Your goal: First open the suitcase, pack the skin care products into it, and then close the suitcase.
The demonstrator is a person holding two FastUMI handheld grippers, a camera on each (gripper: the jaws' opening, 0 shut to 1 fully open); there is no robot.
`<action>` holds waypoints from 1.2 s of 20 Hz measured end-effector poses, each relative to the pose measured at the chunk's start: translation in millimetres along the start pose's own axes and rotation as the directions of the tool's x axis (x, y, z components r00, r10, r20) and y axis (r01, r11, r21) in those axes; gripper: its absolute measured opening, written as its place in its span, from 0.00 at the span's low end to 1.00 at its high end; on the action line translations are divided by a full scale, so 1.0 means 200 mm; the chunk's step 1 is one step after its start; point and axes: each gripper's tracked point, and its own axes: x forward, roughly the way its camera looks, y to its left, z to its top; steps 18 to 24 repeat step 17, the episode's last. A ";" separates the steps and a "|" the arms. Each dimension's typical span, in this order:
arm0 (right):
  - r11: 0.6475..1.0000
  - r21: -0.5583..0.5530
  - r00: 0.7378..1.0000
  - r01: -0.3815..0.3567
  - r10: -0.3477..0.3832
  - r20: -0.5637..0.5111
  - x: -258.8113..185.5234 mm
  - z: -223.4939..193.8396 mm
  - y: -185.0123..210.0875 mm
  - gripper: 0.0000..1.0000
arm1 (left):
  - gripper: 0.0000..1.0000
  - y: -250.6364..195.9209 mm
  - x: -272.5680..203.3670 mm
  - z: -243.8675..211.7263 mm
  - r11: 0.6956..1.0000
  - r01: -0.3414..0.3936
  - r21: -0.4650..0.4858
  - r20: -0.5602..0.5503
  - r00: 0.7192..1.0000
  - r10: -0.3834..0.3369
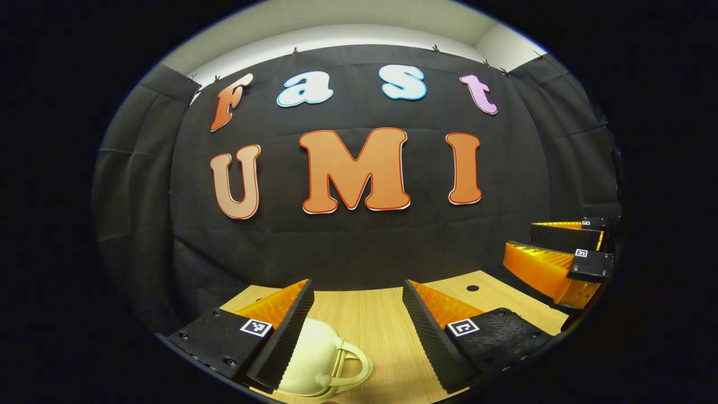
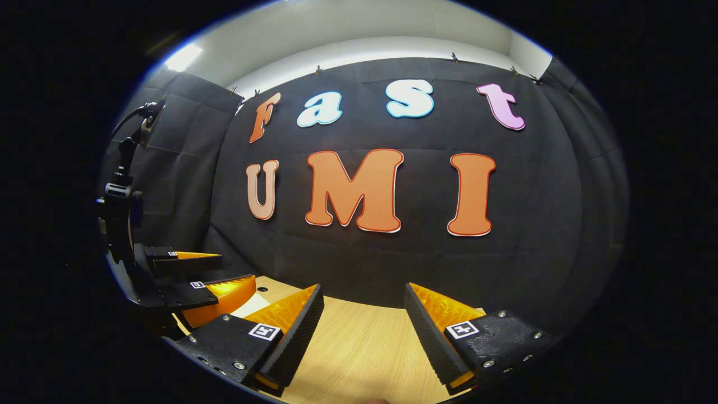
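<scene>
Both grippers hover level over the desk point(image 2: 359, 348), jaws apart: the left gripper point(image 1: 359, 331) above a cream case point(image 1: 314, 359), the right gripper point(image 2: 364, 336) empty.

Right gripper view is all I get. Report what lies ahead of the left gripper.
Observer: A cream rounded thing with a loop handle lies on the wooden table, low between the fingers in left gripper view.
Operator: State whether the left gripper holds it.
Observer: No. The left gripper is open, fingers wide apart. The thing sits against the finger on the picture's left, partly hidden by it.
Operator: Confirm that it is the suitcase.
Observer: I cannot. Its lower part is cut off at the bottom of that view.
</scene>
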 end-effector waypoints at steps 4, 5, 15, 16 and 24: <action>1.000 -0.015 1.000 0.000 0.000 0.006 -0.01 0.01 0.01 0.92 | 0.97 -0.01 -0.01 0.01 1.000 0.007 0.007 0.003 1.000 -0.007; 1.000 -0.017 1.000 -0.001 0.001 0.008 -0.01 0.01 0.01 0.92 | 0.97 -0.01 -0.02 0.01 1.000 0.007 0.009 0.004 1.000 -0.007; 0.999 -0.031 1.000 -0.020 0.020 0.006 -0.03 0.01 0.04 0.92 | 0.97 -0.01 -0.06 0.00 1.000 -0.001 0.015 0.004 1.000 0.001; 0.999 -0.032 1.000 -0.018 0.019 0.007 -0.03 0.01 0.04 0.92 | 0.97 0.00 -0.05 0.00 1.000 -0.004 0.013 0.003 1.000 0.004; 0.999 -0.032 1.000 -0.020 0.020 0.008 -0.03 0.01 0.03 0.92 | 0.98 -0.01 -0.05 0.00 1.000 -0.002 0.009 0.001 1.000 0.002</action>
